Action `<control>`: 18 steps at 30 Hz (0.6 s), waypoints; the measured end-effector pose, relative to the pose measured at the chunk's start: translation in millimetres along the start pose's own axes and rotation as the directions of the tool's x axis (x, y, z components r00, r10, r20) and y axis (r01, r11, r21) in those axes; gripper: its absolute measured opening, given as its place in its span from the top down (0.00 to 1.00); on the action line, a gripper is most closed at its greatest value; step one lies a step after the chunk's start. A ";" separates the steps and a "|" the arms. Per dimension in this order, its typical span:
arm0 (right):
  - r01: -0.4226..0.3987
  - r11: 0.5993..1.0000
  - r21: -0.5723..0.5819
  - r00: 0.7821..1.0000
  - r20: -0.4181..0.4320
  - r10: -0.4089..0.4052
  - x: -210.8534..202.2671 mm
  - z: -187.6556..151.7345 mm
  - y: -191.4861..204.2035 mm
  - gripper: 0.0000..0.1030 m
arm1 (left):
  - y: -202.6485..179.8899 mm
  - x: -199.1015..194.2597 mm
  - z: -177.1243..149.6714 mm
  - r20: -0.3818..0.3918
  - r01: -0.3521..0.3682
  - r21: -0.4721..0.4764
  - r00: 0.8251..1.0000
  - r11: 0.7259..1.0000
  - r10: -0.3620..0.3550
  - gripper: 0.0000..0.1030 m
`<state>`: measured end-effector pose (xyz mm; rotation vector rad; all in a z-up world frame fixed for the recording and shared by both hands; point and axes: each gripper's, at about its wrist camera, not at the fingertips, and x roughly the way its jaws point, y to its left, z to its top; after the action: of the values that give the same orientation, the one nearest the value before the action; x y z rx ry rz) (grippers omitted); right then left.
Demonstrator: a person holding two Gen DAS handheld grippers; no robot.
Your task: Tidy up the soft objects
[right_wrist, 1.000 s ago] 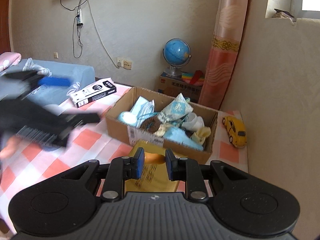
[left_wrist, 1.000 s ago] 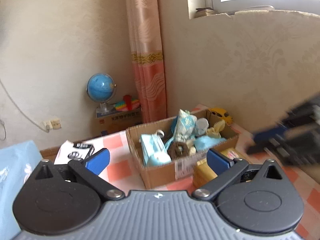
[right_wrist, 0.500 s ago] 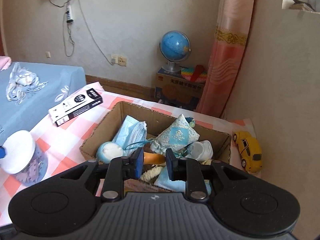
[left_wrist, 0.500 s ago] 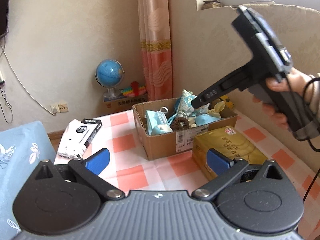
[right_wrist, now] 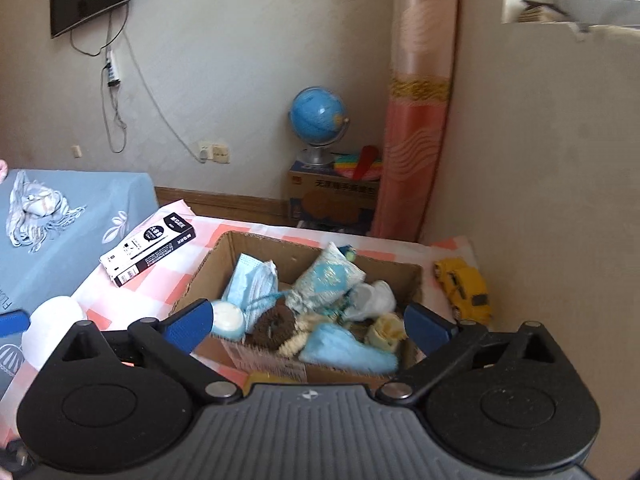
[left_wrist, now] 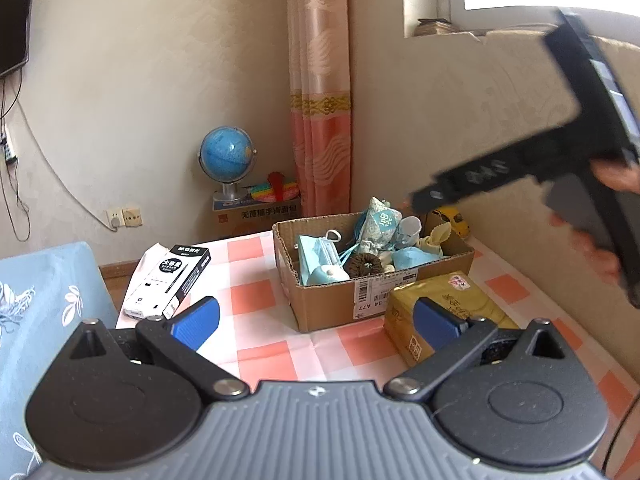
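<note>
While the checked table (left_wrist: 256,296) and most of what lies on it look as they did a second ago, the right gripper (right_wrist: 308,322) has changed a great deal: its blue pads, pinched nearly together a moment back, are now swinging wide apart, and nothing sits between them. It has also moved in from above the yellow packet (left_wrist: 444,300) to hang over the near edge of the cardboard box (right_wrist: 304,364), pointing down into it. In my judgement this is the start of a pick, the claw released and readying to reach for one of the soft things. The box stands in the middle of the table and holds them all in a heap: a folded face mask (right_wrist: 252,276), a patterned pouch (right_wrist: 328,276), a blue cloth (right_wrist: 344,346), a brown hair tie (right_wrist: 276,322). The left gripper (left_wrist: 316,322) is spread wide and empty as before, back from the box, with the black pen box (left_wrist: 172,276) ahead to its left. The yellow toy car (right_wrist: 464,284) lies outside the box by the wall.
</note>
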<state>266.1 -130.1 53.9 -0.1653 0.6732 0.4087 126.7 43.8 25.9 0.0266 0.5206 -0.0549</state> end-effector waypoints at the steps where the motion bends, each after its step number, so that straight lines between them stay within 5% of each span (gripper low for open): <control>1: 0.023 1.000 0.009 1.000 -0.003 -0.023 -6.4 -3.6 0.6 0.00 | 0.7 0.5 1.8 -0.014 -0.001 -0.009 1.000 1.000 0.001 0.00; 6: 0.173 0.983 0.059 0.984 -0.055 -0.170 -34.1 -30.8 10.8 0.00 | 1.8 2.4 15.4 -0.066 -0.019 -0.057 0.998 0.998 0.015 0.01; 18: 0.264 0.948 0.180 0.964 -0.094 -0.250 -74.6 -67.2 19.8 0.00 | -20.1 -1.1 39.1 -0.123 -0.040 -0.014 0.992 0.999 0.038 0.00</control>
<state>166.8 -154.2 49.0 -0.0831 0.7454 0.0859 144.0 22.2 60.1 0.0237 0.6433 -0.0111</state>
